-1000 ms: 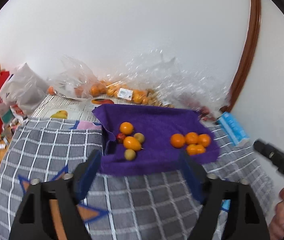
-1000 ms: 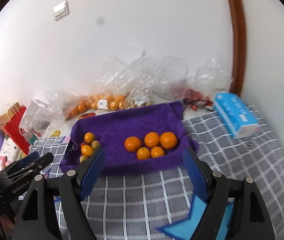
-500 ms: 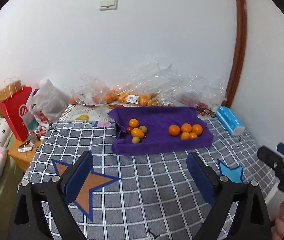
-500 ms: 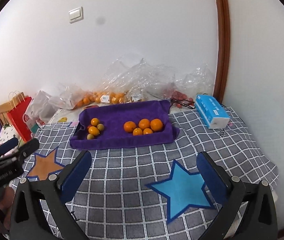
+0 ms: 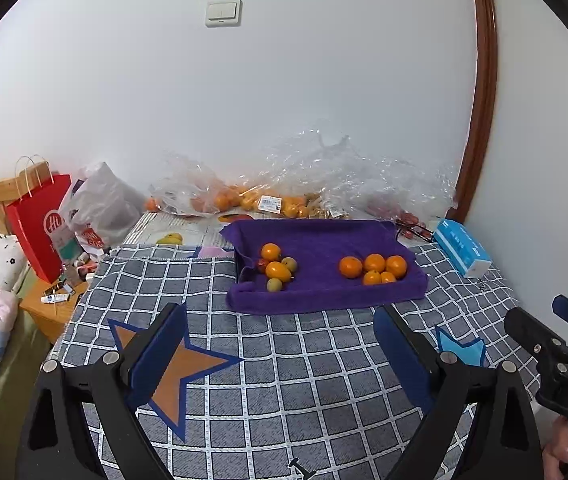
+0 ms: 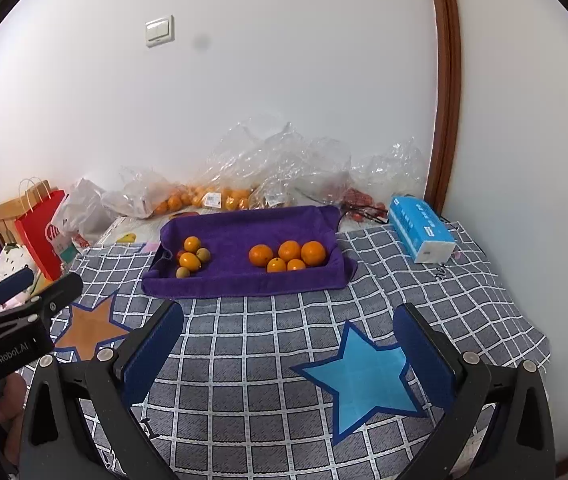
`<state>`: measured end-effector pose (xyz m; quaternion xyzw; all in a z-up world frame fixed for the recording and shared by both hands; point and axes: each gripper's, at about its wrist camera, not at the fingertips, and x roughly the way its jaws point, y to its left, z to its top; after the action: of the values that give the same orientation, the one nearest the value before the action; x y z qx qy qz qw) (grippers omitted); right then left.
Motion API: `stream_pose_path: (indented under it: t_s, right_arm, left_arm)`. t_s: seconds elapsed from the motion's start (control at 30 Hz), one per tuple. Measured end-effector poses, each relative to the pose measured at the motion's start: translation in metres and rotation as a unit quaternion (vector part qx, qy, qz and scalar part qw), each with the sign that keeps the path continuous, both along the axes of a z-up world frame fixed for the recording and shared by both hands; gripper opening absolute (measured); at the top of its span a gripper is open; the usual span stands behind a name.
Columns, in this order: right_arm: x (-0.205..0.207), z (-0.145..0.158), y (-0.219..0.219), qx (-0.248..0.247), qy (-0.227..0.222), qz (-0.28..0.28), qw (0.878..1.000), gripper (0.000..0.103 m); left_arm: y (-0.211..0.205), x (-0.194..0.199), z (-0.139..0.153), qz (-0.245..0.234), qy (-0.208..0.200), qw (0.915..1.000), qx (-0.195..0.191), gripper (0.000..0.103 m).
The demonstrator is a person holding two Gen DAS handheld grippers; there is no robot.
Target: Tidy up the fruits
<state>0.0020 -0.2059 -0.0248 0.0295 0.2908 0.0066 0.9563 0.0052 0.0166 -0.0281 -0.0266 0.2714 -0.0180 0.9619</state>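
Two heaps lay sorted on the folded purple towel [image 5: 324, 292], well ahead of our fingertips: mixed small orange and green fruits [image 5: 277, 266] beyond the left gripper [image 5: 279, 356], round oranges [image 6: 288, 256] ahead of the right gripper [image 6: 288, 354]. Both sets of blue-padded fingers stood wide apart, clamping nothing, over the grey checked blanket [image 6: 243, 360]. We judged sorting nearly done; doing this step well meant keeping both grippers clear without nudging either heap.
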Motion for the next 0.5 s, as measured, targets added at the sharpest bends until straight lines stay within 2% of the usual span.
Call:
stream_pose_path:
  t_s: [0.5]
  right_arm:
    - [-0.0017, -0.0008, 0.0002, -0.001, 0.001, -0.006, 1.0, 0.103]
  left_arm:
    - [0.0016, 0.0005, -0.0025, 0.007, 0.007, 0.9999, 0.003, 0.095]
